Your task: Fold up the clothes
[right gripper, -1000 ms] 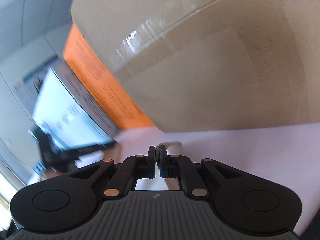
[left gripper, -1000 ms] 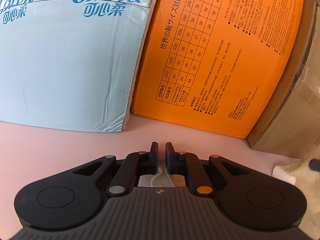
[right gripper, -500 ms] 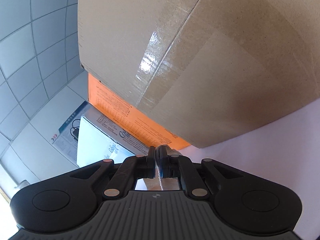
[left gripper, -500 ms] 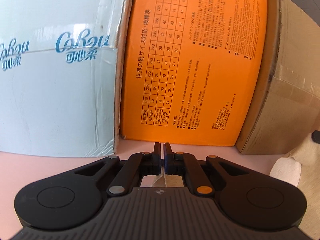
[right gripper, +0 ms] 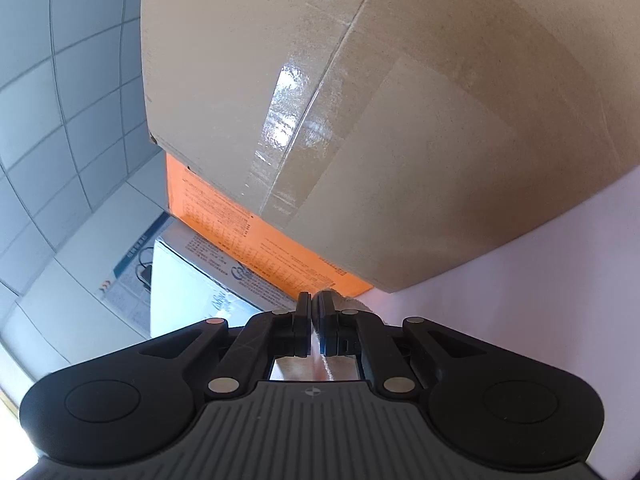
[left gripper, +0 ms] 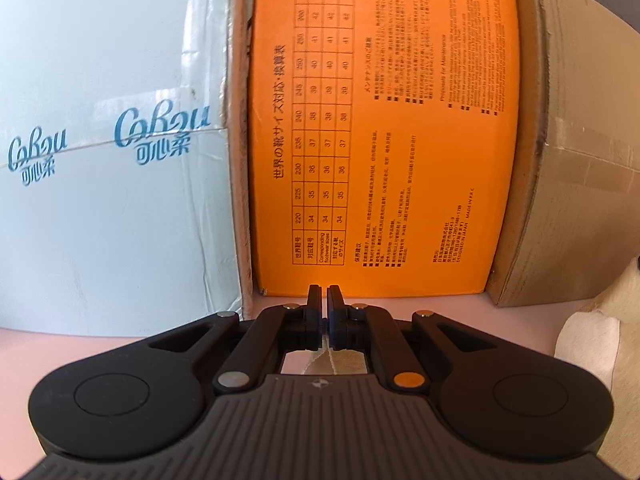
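A cream garment hangs at the right edge of the left wrist view, above the pink table. My left gripper is shut on a fold of that garment, which shows under its jaws. My right gripper is shut on the garment too; a strip of cream cloth runs between its fingers and a bit pokes out past the right fingertip. Most of the garment is hidden below both grippers.
Three boxes stand close ahead at the back of the table: a pale blue box on the left, an orange shoe box in the middle, a brown cardboard box on the right. A tiled ceiling shows at the right wrist view's left.
Both grippers have risen and tilted up while holding the cloth. The left one closed its small gap and neared the orange box. The right view swung from the table toward the ceiling.
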Action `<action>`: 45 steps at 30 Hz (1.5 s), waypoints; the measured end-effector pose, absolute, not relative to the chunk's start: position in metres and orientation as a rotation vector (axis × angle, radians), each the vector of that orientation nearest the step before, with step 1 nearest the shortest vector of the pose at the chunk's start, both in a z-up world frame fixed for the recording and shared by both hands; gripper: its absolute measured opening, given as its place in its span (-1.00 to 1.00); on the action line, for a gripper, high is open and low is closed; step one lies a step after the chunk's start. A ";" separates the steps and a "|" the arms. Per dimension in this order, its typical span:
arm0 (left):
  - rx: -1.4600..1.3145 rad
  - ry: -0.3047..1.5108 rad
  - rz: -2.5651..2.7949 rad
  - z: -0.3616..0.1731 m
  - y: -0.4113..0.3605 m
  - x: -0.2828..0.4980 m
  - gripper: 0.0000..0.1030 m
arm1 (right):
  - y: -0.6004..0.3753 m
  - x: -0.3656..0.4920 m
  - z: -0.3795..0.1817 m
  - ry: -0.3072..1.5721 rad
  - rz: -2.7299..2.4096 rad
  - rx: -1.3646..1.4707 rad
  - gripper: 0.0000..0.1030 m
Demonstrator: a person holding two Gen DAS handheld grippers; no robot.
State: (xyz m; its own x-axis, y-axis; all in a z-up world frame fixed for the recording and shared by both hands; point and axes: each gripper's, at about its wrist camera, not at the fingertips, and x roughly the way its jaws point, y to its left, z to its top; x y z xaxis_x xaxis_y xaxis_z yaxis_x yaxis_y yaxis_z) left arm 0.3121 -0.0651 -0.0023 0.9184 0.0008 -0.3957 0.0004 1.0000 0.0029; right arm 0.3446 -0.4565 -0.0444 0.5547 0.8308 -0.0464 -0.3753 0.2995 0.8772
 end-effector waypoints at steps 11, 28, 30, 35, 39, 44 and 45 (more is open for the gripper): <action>0.071 0.378 -0.023 0.025 -0.065 0.275 -0.95 | -0.457 0.316 -0.027 0.503 0.957 1.081 -0.92; 0.127 0.272 -0.349 0.085 -0.065 0.095 -0.95 | -0.493 0.162 0.030 0.428 0.994 0.938 -0.87; 0.202 0.311 -0.414 0.070 -0.069 0.073 -0.95 | -0.491 0.143 0.031 0.457 0.958 0.851 -0.81; 0.245 0.411 -0.452 0.039 -0.078 0.057 -0.68 | -0.468 0.145 0.018 0.572 0.903 0.796 -0.01; 0.055 0.475 -0.189 0.041 -0.067 0.091 0.31 | -0.440 0.173 -0.003 0.694 0.857 0.762 0.00; -0.201 0.578 -0.110 0.035 -0.029 0.144 0.50 | -0.428 0.193 -0.028 0.766 0.764 0.724 0.05; -0.220 0.601 -0.125 0.031 -0.024 0.151 0.55 | -0.430 0.195 -0.032 0.770 0.751 0.734 0.09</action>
State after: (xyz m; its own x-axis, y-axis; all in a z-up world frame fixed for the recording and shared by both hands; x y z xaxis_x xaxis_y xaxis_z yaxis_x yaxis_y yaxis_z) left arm 0.1511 -0.0244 0.0309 0.8181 -0.1801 -0.5461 0.0522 0.9690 -0.2414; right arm 0.1949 -0.4300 -0.0315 0.4984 0.8011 -0.3313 -0.3116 0.5221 0.7939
